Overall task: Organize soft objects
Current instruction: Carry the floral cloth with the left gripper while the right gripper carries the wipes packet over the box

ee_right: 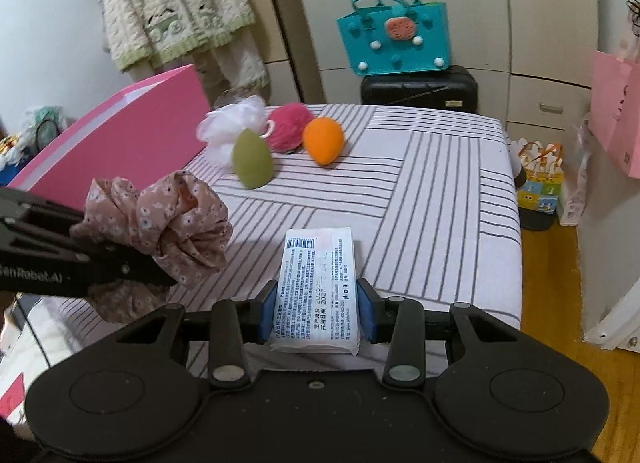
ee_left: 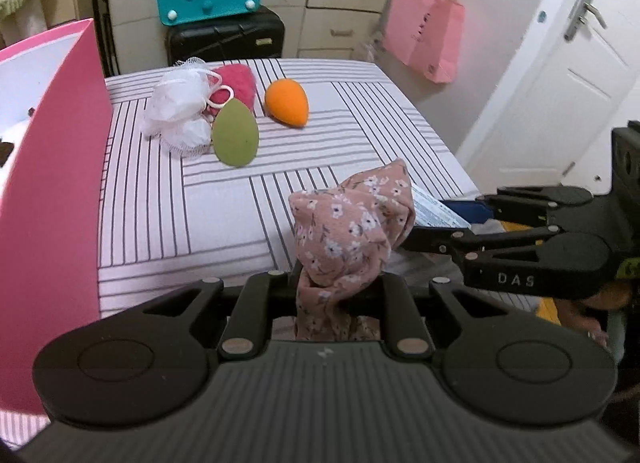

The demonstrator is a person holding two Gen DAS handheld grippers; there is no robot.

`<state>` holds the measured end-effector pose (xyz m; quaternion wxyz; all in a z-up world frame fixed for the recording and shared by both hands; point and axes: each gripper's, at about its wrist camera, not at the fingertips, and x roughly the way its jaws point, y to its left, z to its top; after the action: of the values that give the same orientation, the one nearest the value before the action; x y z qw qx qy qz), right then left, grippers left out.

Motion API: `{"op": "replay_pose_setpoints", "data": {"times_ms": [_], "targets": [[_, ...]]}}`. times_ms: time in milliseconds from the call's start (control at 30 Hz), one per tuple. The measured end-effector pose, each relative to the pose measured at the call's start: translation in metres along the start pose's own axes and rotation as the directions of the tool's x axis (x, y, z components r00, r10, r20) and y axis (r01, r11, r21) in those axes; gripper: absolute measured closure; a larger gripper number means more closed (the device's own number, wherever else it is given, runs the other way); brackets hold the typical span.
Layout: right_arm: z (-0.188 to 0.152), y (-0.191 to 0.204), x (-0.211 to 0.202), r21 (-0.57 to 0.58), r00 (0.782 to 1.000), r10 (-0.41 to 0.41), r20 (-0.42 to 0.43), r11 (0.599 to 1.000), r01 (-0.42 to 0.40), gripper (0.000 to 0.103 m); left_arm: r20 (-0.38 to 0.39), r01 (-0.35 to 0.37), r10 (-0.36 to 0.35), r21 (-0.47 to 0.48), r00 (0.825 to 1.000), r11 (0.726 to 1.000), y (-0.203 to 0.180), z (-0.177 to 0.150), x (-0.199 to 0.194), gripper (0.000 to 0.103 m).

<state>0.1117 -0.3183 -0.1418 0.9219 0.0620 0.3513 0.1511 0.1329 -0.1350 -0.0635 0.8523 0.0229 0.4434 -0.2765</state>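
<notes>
On the striped bed you have two egg-shaped makeup sponges at the far left, one green (ee_right: 253,162) and one orange (ee_right: 323,140), plus one white mesh bath pouf (ee_right: 228,123) and one pink fluffy ball (ee_right: 289,125). Near you are one floral scrunchie (ee_right: 168,219) and one tissue pack (ee_right: 320,283). One pink box (ee_right: 120,135) stands left.

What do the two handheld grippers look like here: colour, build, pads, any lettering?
Both are matte black plastic with linkage arms and silver pivot pins. The right gripper has blue finger pads; the left gripper carries partly cut-off white lettering on its side. No sleeves or cables are visible.
</notes>
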Motion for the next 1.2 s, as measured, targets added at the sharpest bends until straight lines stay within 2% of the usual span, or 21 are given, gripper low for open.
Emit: {"op": "replay_pose_setpoints", "data": {"times_ms": [133, 267, 600, 767, 933, 1200], "targets": [[0.003, 0.007, -0.012, -0.031, 0.999, 0.034, -0.023, 0.999, -0.035, 0.058, -0.05, 0.041, -0.04, 0.013, 0.998, 0.999, 0.005, -0.001, -0.017, 0.088], [0.01, 0.017, -0.026, -0.072, 0.998, 0.047, -0.031, 0.996, -0.049, 0.058, -0.101, 0.106, -0.107, -0.017, 0.989, 0.994, 0.015, -0.001, -0.038, 0.088], [0.04, 0.034, -0.06, -0.088, 0.988, 0.134, -0.075, 0.986, -0.14, 0.058, -0.117, 0.087, -0.087, -0.007, 0.989, 0.996, 0.037, -0.002, -0.094, 0.088], [0.056, 0.057, -0.068, -0.091, 0.974, 0.21, -0.083, 0.972, -0.217, 0.058, -0.046, 0.036, -0.036, -0.015, 0.998, 0.999, 0.057, 0.0, -0.131, 0.088], [0.073, 0.087, -0.067, -0.112, 0.948, 0.3, -0.108, 0.944, -0.312, 0.057, 0.023, -0.007, 0.008, -0.039, 1.0, 0.999, 0.084, 0.0, -0.16, 0.088], [0.098, 0.131, -0.047, -0.202, 0.953, 0.289, -0.094, 0.932, -0.302, 0.057, 0.056, -0.157, 0.162, -0.098, 0.985, 0.983, 0.145, -0.004, -0.161, 0.088]]}}
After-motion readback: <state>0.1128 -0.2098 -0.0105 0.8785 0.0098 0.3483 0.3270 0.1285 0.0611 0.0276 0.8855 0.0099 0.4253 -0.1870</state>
